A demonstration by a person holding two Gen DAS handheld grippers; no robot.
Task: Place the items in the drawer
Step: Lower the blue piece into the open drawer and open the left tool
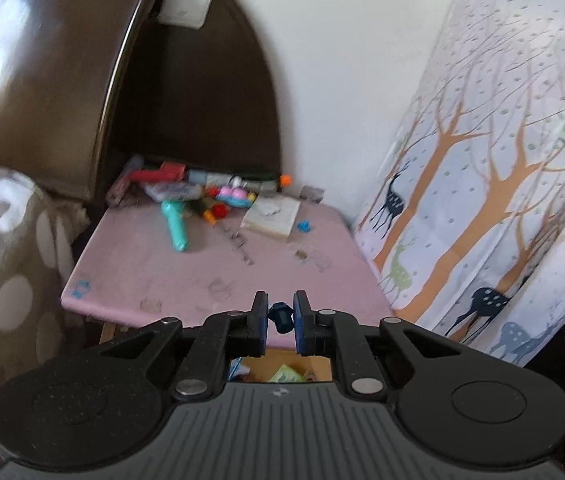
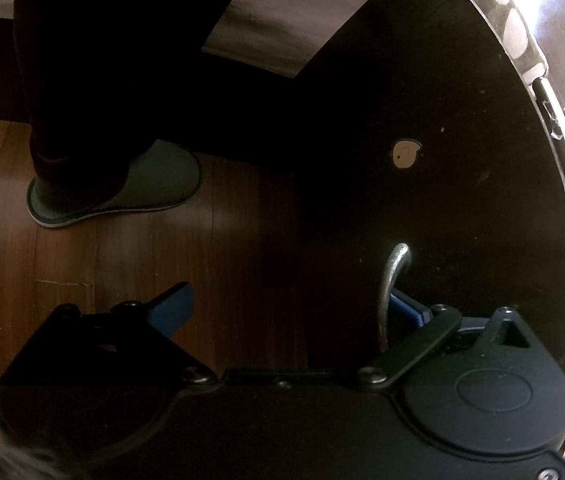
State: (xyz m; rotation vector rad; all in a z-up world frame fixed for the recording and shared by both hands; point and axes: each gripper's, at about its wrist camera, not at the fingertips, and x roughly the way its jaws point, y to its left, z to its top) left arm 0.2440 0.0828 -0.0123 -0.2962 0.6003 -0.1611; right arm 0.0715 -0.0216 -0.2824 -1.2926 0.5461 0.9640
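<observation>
Fingers of the left gripper [image 1: 281,317] pinch a small blue toy [image 1: 281,316] – right gripper [image 2: 288,308] spread wide around the drawer handle [image 2: 391,284]. No words readable.

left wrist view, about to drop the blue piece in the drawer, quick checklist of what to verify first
1. Small dark blue piece held between the left gripper fingers: ok.
2. Drawer open below the gripper: ok, contents show.
3. Piece directly over the opening: cannot tell.
4. Right gripper open, one finger behind the metal handle: ok.
5. Free room inside the drawer: cannot tell, mostly hidden.
</observation>
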